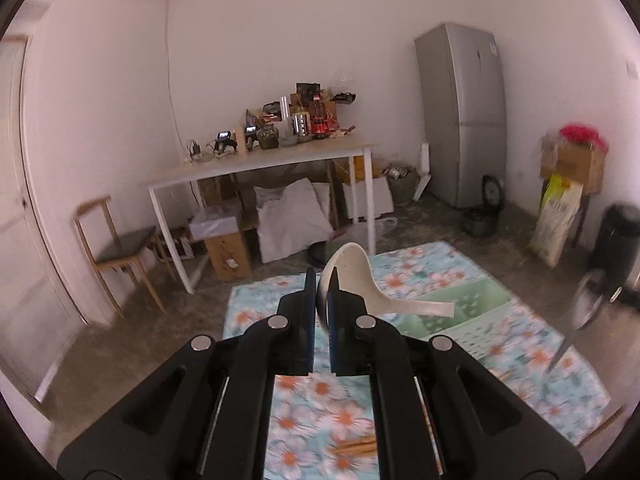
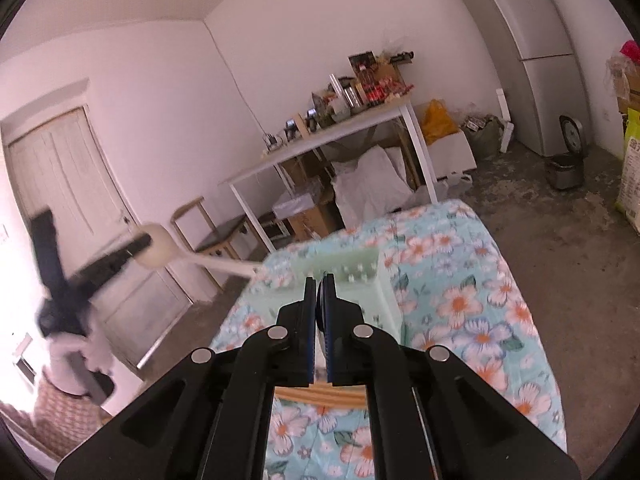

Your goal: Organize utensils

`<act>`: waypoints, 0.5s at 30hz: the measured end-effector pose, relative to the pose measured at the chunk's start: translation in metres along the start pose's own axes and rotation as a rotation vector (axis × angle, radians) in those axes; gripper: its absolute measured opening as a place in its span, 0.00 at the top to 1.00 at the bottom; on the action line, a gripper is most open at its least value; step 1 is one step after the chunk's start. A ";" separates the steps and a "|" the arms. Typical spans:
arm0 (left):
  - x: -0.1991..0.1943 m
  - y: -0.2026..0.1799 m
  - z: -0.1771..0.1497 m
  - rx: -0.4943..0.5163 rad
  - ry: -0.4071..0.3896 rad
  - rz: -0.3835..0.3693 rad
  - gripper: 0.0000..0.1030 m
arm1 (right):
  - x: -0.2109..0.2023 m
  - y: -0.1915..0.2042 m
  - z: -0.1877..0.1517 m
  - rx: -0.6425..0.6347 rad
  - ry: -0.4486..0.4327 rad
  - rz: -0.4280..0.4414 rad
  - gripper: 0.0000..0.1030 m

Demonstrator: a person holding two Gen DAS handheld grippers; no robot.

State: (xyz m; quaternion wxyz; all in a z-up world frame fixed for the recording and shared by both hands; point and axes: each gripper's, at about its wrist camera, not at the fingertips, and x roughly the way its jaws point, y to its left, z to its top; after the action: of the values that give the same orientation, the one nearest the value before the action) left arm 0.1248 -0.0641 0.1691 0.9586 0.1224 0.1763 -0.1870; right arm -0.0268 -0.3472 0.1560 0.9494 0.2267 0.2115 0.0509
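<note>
Left wrist view: the left gripper [image 1: 322,280] has its fingers clamped on the bowl of a white spoon [image 1: 360,284], held in the air over the floral surface [image 1: 520,344], handle pointing right above the green organizer [image 1: 472,300]. The spoon looks ceramic: stiff, glossy, likely slippery and breakable; a grip nearer the handle's neck would probably steady it.

Right wrist view: the right gripper [image 2: 320,284] has its fingers pinched on a thin metal utensil, too hidden to name. Chopsticks [image 2: 320,394] lie on the surface below.
</note>
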 end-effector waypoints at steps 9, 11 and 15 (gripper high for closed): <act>0.052 -0.018 0.006 0.166 0.070 0.114 0.96 | -0.006 -0.006 0.067 0.014 -0.115 0.212 0.96; 0.069 -0.021 -0.001 0.187 0.114 0.110 0.96 | 0.000 -0.006 0.075 0.013 -0.119 0.229 0.96; 0.089 -0.023 -0.012 0.201 0.167 0.101 0.96 | 0.007 -0.008 0.077 0.013 -0.112 0.230 0.96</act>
State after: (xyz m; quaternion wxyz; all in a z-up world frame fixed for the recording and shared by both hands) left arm 0.1895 -0.1098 0.1201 0.9317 0.2415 0.2297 -0.1445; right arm 0.0119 -0.3845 0.2126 0.9461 0.2581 0.1311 0.1454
